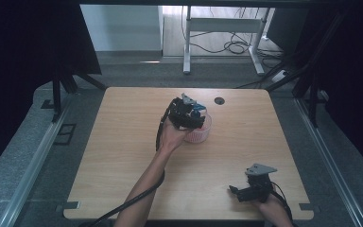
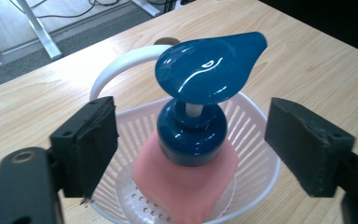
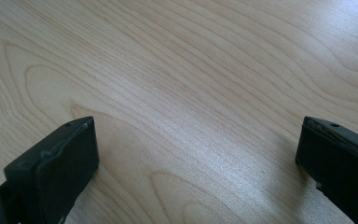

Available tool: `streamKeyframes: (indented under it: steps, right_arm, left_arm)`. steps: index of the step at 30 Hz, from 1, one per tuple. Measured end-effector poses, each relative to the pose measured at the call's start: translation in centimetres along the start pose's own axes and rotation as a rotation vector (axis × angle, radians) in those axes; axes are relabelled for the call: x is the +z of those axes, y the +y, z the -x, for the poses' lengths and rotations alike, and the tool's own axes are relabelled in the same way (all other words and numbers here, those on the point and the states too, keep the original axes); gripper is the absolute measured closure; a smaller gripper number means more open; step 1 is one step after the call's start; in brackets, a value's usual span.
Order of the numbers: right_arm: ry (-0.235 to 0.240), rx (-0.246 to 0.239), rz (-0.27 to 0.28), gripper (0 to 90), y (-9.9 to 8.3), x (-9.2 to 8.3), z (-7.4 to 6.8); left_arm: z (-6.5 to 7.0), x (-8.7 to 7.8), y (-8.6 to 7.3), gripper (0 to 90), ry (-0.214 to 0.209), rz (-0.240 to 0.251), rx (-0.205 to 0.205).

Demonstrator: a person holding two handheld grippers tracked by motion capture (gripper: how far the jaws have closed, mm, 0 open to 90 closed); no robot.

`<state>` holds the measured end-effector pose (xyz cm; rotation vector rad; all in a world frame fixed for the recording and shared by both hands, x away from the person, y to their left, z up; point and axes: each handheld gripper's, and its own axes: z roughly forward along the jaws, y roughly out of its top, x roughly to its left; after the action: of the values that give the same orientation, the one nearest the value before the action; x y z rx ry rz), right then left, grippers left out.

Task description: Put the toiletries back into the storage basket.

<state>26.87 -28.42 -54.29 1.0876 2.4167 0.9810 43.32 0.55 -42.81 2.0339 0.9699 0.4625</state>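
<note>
both left claw (image 2: 191,140) jaws flank pump bottle (image 2: 193,135) — untouched, in basket (image 2: 261,154)

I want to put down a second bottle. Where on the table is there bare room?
The table is bare left of the left gripper and between the basket and the right gripper. It is crowded only at the basket, where the pump bottle stands between the open jaws.

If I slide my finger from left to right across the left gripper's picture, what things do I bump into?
Left jaw pad → blue pump bottle standing in the white basket → right jaw pad. The left gripper is open around the bottle, not touching it.
</note>
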Motion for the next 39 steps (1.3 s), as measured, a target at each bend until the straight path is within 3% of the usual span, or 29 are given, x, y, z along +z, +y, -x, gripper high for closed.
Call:
streamKeyframes:
  steps: [12,24,39]
  right_arm:
    - [0.0,0.0,0.0,0.0,0.0,0.0,0.0]
    - [0.001,0.0,0.0,0.0,0.0,0.0,0.0]
    - [0.0,0.0,0.0,0.0,0.0,0.0,0.0]
  left_arm:
    - [-0.1,-1.1,-0.3,12.1,-0.025,0.027,-0.004]
    - [0.4,-2.3,-0.4,11.5,-0.047,0.033,0.033]
    - [0.3,-4.0,-0.9,11.5,-0.037,0.035,0.05]
